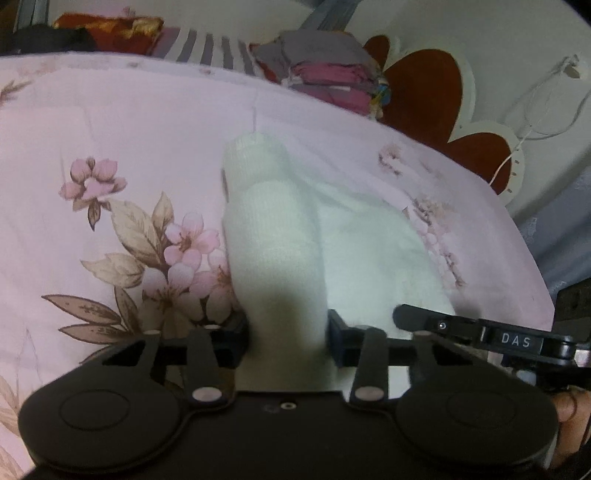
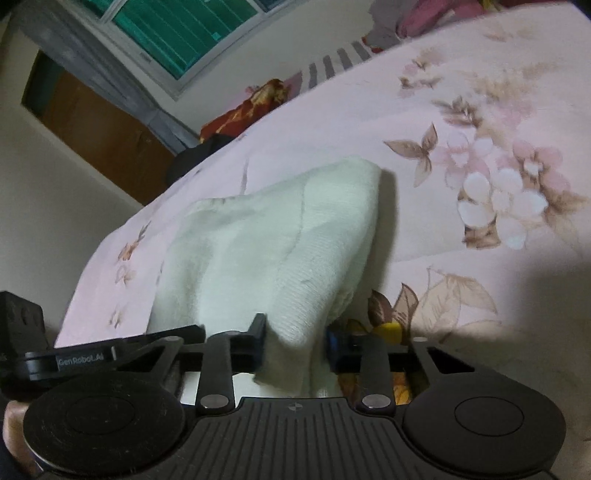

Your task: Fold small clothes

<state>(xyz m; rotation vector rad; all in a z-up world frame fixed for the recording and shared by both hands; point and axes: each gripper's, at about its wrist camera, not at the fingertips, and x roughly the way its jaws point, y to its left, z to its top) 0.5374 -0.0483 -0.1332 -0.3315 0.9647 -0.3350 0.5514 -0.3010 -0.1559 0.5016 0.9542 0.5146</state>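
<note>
- The left gripper (image 1: 288, 332) had its jaws pinching the near end of a white sock (image 1: 273, 236); the knit cloth filled the gap between the two pads, and the sock ran away from the camera across the pink floral bedsheet (image 1: 110, 129), its far ribbed end raised and rounded.
- In the left wrist view a second layer of white cloth spread to the right of that raised part, lying flat on the sheet.
- The right gripper (image 2: 295, 343) had its jaws pinching a folded edge of the same white sock (image 2: 288, 240), the cloth bunched between the pads and humped up beyond them.
- Only the left wrist view showed a stack of folded clothes (image 1: 325, 74) in grey and maroon at the far edge of the bed, a white and dark red headboard (image 1: 424, 96) to the far right, and a thin white cable (image 1: 546, 110) hanging against it.
- Only the right wrist view showed a window (image 2: 184, 29) with green panes at the top left, a brown wooden door (image 2: 96, 125) below it, and a small yellow thing (image 2: 389, 330) just beside the right finger; I could not tell what it was.
- Each view caught the other gripper's black finger at its edge, right in the left wrist view, left in the right wrist view.
- A red and gold cloth (image 1: 110, 27) lay at the far side of the bed in both views.
</note>
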